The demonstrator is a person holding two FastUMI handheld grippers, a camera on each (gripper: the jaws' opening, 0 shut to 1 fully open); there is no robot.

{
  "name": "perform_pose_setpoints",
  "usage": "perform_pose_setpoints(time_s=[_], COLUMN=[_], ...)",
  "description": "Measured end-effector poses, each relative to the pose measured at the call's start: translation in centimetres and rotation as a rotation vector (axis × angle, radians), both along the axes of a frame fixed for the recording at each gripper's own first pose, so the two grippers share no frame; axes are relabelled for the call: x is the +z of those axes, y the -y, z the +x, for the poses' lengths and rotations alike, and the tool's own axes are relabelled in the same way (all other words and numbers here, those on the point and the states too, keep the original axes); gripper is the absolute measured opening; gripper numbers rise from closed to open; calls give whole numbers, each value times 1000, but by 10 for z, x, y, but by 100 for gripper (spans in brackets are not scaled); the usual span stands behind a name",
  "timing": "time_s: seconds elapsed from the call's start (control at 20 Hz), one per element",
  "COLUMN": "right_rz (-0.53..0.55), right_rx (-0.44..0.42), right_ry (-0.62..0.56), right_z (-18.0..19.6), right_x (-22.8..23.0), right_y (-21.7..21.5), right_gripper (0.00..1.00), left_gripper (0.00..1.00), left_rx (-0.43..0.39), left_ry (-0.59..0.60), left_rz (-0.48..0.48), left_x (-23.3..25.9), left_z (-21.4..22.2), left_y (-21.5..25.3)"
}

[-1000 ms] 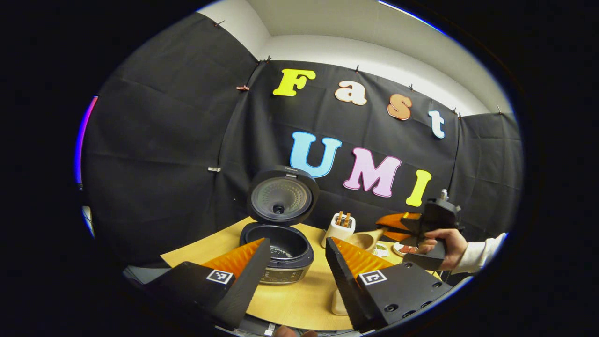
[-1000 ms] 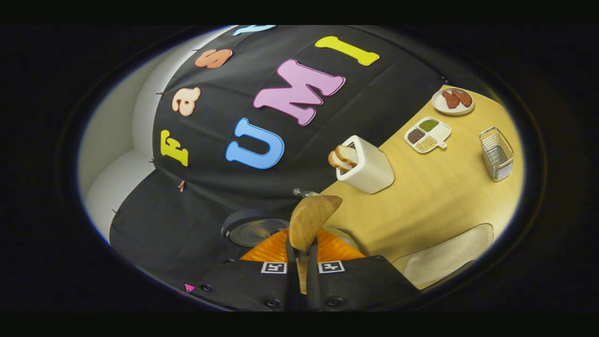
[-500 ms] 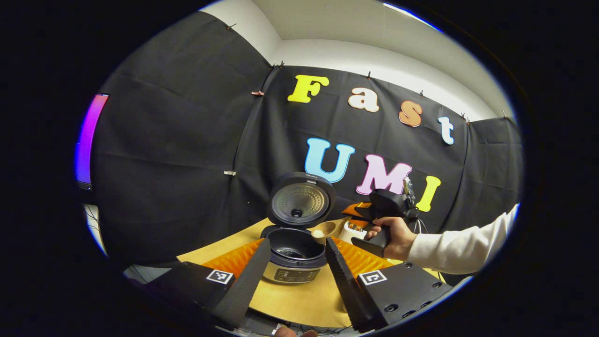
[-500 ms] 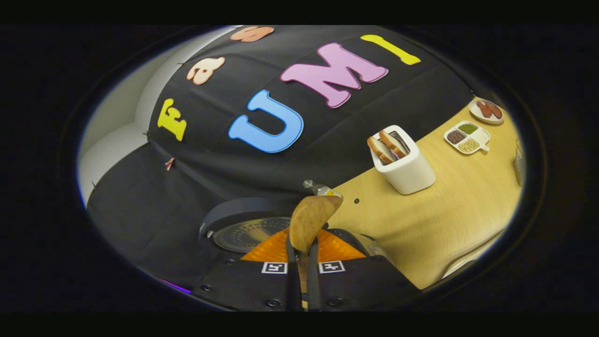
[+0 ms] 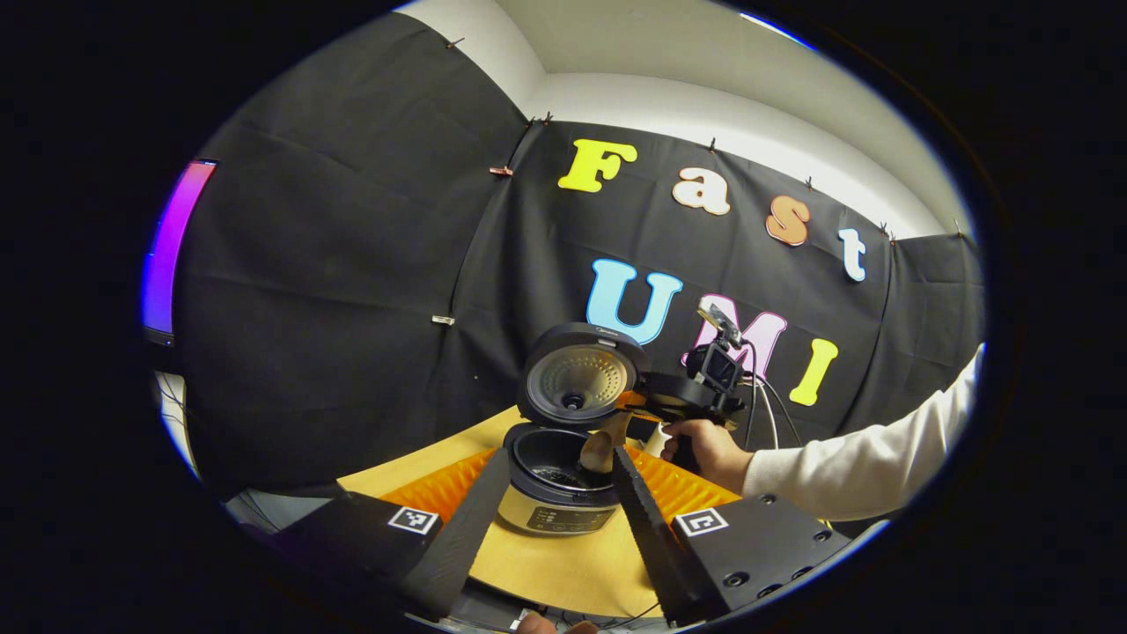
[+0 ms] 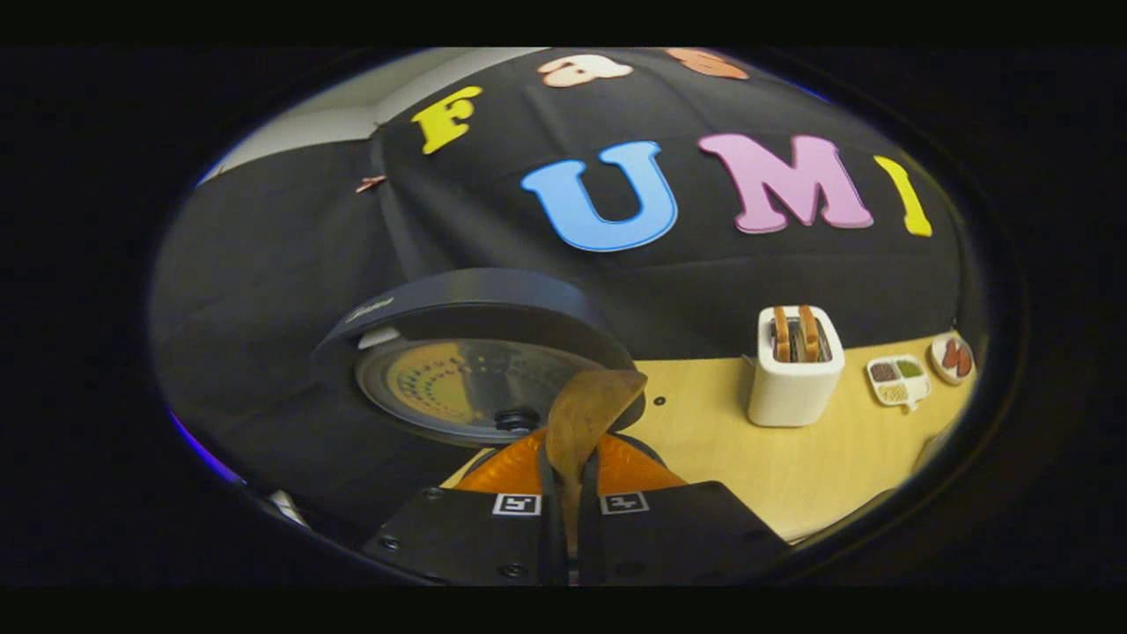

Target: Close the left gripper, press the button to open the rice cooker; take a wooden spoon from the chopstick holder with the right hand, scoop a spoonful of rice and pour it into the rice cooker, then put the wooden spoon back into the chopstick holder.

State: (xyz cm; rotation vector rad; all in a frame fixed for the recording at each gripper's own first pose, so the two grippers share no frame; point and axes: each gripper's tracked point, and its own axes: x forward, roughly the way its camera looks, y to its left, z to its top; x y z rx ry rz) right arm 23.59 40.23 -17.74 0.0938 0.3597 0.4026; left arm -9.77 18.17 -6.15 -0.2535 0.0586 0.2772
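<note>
Cooker (image 5: 555, 493) stands on the bench (image 5: 563, 572), lid (image 5: 581, 383) tipped up and back, pot open.

Left gripper (image 5: 556, 511): fingers spread wide, nothing between them, held low in front of the cooker; the cooker body sits in the gap as seen from the left gripper view.

Right gripper (image 6: 563, 480): fingers pressed together on the spoon (image 6: 585, 414) handle, bowl of the spoon sticking out past the tips. From the left gripper view the right gripper (image 5: 643, 405) is held by a hand (image 5: 704, 449) in a white sleeve (image 5: 863, 458), just right of the cooker; the spoon (image 5: 600, 447) angles down with its bowl over the open pot, at the right rim. Cannot tell if rice is in the bowl.

Right gripper view: lid (image 6: 475, 352) underside close ahead, left of the spoon. Toaster (image 6: 795, 365) with bread slices stands right of the cooker on the bench (image 6: 704, 449). Further right of it, a divided dish (image 6: 898, 380) and a small plate (image 6: 953, 357).
</note>
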Motion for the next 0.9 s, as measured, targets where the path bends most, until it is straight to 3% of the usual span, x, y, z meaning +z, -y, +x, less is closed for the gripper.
perform_pose_setpoints(time_s=[0.05,0.35,0.5,0.55,0.6,0.75,0.9], right_rz=[-47,-393,-508,-542,-569,-559,-443], right_rx=[29,295,397,422,449,473,439], right_ry=[34,277,346,370,398,416,361], right_z=[-4,-37,-51,-57,-62,-75,-78], right_x=[1,0,-14,-16,-16,-10,7], right_y=[-6,-48,-62,-64,-67,-71,-67], right_gripper=[4,5,14,5,5,10,10], left_gripper=[83,83,82,82,82,83,82], left_rx=[1,5,7,9,12,11,10], left_ry=[-1,-2,-3,-4,-4,-10,-7], left_rz=[-2,-8,-5,-6,-8,-9,-4], left_x=[0,-3,-4,-5,-4,-7,-5], left_z=[0,4,5,4,4,3,6], left_y=[0,-2,-1,-1,-2,-2,-1])
